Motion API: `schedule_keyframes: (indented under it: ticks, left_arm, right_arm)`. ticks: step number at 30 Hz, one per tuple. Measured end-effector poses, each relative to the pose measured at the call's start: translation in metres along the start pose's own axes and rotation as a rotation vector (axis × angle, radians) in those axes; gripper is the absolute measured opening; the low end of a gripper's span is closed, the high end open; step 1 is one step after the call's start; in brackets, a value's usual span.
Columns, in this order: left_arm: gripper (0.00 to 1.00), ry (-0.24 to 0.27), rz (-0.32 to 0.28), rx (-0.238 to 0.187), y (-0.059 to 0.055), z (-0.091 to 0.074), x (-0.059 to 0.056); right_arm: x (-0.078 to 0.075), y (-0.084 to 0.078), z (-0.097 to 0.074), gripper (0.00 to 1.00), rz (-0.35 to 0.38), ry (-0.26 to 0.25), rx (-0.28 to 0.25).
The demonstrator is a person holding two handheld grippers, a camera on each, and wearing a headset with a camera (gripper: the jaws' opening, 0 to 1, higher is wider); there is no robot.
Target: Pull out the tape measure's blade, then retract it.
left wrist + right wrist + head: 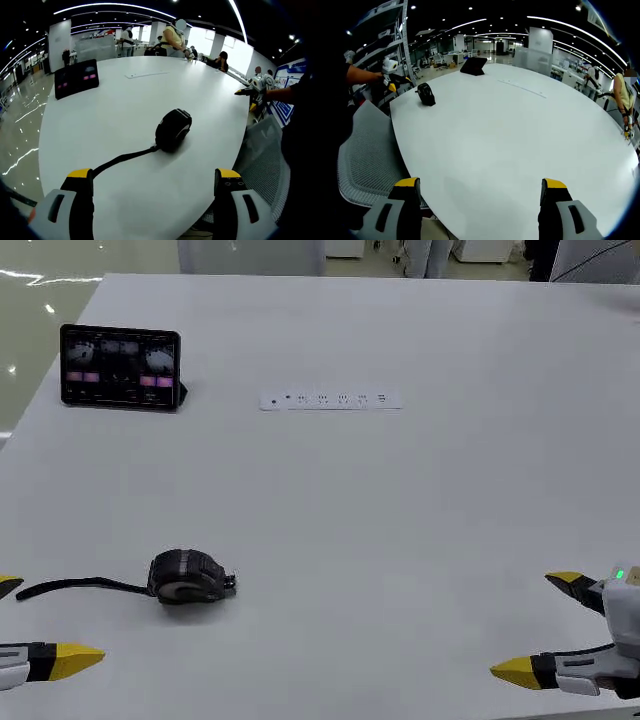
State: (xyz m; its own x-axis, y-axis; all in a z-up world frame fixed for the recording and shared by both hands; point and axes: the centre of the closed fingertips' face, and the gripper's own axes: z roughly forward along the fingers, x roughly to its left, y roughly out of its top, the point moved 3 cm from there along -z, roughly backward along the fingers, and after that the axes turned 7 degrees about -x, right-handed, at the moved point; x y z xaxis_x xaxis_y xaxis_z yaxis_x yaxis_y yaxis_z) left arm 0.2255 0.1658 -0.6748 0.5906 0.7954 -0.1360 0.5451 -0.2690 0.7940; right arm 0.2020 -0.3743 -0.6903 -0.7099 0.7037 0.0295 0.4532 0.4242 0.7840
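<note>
Jaws gaping, we are holding left gripper (50, 620) and right gripper (522, 625) at the counter (400, 500) edge, black tape measure (188, 577) lying free.

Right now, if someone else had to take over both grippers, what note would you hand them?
Left gripper: open, holding nothing, just short of the tape measure.
Right gripper: open, holding nothing, well off to the other side.
The tape measure lies on the white table; its black strap trails toward the left gripper.
Done: nothing; no blade looks pulled out.
Left: grip it, pull the blade out, let it retract.
</note>
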Motion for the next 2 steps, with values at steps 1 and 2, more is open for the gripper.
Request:
schedule_keyframes:
  ticks: [1,2]
  left_arm:
    - [0.99,0.001,0.004,-0.001,0.0004,-0.0001,0.0002]
    - [0.99,0.001,0.005,0.001,0.0009,-0.0001,0.0006]
  right_arm:
    - [0.0002,0.0001,-0.0002,0.99,0.001,0.001,0.001]
    - [0.0004,-0.0001,-0.0005,0.99,0.002,0.002,0.004]
